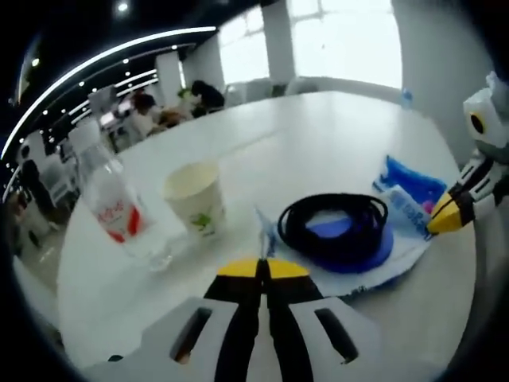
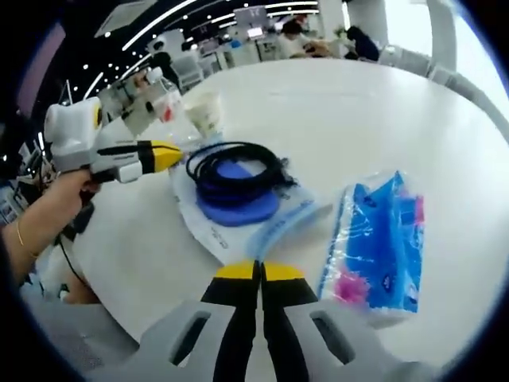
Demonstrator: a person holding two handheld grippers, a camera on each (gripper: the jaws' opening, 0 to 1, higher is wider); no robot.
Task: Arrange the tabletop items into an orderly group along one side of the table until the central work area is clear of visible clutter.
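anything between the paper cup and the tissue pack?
Yes. In the left gripper view the coiled black cable, lying on a blue disc, sits between the paper cup and the blue tissue pack.

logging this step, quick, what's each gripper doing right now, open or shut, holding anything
Left gripper: shut, holding nothing, just short of the coiled black cable.
Right gripper: shut, holding nothing, beside the blue tissue pack.

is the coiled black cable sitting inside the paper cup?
No, the coiled black cable lies on a round blue pad, beside the cream paper cup.
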